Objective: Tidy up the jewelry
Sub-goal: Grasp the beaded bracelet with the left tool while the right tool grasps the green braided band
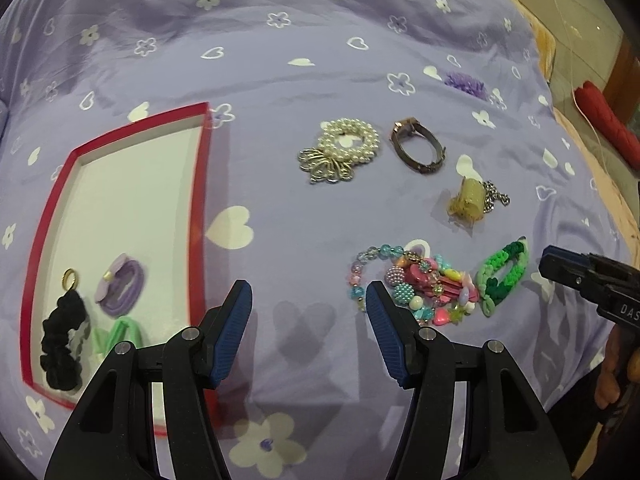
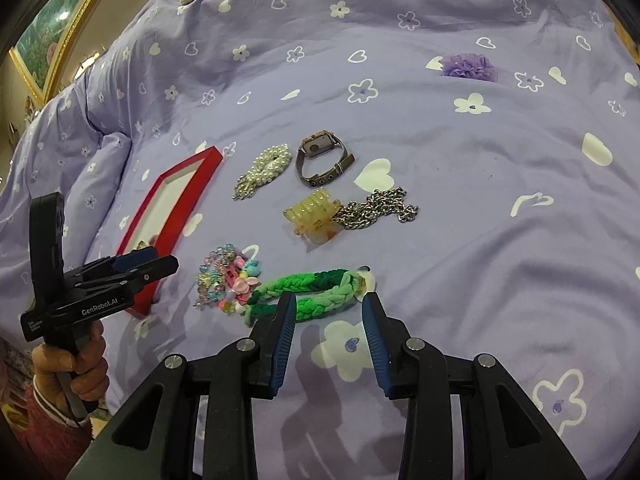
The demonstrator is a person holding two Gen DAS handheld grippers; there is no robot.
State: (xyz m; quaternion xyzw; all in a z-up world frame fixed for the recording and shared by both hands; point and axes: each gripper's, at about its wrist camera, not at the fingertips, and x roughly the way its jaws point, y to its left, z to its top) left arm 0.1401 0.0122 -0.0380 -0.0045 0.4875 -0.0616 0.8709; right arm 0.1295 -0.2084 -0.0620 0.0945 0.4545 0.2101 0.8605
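Note:
A red box with a white floor lies at left on the bed; it holds a black scrunchie, a purple hair tie and a green tie. On the sheet lie a pearl bracelet, a watch, a yellow claw clip with a chain, colourful bead bracelets and a green braided band. My left gripper is open and empty, just left of the beads. My right gripper is open and empty, right in front of the green band.
A purple pom-pom lies far back on the lilac flowered sheet. The bed's right edge, a red object and the floor show in the left wrist view. The left gripper shows beside the red box.

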